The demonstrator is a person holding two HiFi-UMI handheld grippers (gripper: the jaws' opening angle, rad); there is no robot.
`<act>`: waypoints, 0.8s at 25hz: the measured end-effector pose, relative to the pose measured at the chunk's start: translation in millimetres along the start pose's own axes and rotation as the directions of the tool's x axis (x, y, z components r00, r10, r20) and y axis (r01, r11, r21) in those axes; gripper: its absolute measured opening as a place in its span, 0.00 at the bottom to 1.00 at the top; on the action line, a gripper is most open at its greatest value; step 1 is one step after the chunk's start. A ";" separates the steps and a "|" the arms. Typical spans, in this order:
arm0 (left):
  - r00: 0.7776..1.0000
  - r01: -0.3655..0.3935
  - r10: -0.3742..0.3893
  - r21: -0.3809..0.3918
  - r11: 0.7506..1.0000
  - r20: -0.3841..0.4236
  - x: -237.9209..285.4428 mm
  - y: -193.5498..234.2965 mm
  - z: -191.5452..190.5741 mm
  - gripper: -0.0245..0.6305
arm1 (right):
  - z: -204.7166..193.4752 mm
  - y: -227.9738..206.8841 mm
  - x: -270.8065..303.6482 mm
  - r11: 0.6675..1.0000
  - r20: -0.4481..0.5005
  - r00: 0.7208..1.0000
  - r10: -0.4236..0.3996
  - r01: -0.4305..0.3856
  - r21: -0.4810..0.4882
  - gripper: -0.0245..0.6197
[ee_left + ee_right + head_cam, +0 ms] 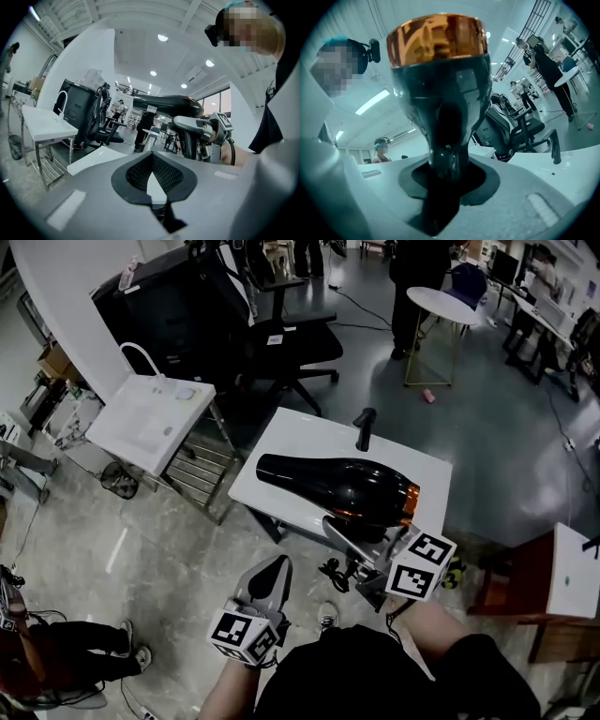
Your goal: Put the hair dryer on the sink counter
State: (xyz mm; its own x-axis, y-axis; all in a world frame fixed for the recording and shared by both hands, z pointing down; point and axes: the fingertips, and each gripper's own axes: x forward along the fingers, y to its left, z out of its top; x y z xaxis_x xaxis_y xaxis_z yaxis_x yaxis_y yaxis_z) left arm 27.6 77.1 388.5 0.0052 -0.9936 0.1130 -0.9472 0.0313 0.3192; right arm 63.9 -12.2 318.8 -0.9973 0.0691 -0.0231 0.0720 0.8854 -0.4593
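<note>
**Desk:** What fills the middle of the head view?

**Photographer:** A white sink counter (291, 442), running from the centre toward the right of the frame. The black hair dryer (342, 486) shows over it, lying level, with its narrow nozzle toward the left and its copper-coloured end toward the right. In the left gripper view the dryer stands well above the white top, not resting on it.

**Desk:** Who has hold of it?

**Photographer:** The right gripper (361, 540), at lower centre right, just under the dryer. In its own view the grey jaws are clamped on the dark handle, which sits in the black padded notch, and the copper ring rises at the top of the frame.

**Desk:** And the other one?

**Photographer:** The left gripper (270, 576) hangs at lower centre, off the counter's near edge and apart from the dryer. Its jaws are drawn together at the tips, and nothing is in the notch between the pads.

**Desk:** Anything smaller?

**Photographer:** A black faucet (364, 427) stands upright at the counter's upper edge, beyond the dryer.
</note>
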 end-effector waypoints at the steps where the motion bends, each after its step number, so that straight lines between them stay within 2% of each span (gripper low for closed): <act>1: 1.000 0.000 0.000 0.004 1.000 0.005 4.5 -0.3 1.8 0.04 | 4.8 -2.8 -0.5 1.000 0.005 1.000 0.005 -0.005 0.000 0.21; 12: 0.999 0.040 -0.041 0.043 0.998 0.021 45.5 -4.4 22.6 0.04 | 40.8 -30.7 -0.9 0.999 0.039 0.999 -0.009 0.010 -0.031 0.21; 20: 0.992 0.129 -0.128 0.040 0.991 -0.016 82.1 2.2 26.3 0.04 | 54.1 -56.7 9.8 0.997 0.058 0.996 -0.068 0.070 -0.032 0.21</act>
State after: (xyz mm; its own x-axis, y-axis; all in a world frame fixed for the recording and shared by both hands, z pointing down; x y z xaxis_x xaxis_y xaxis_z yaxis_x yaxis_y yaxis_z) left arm 17.6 -7.3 373.7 0.1318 -0.9875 0.0862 -0.9507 -0.1013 0.2930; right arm 49.4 -86.6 296.6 -0.9989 -0.0179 -0.0432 0.0025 0.9022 -0.4314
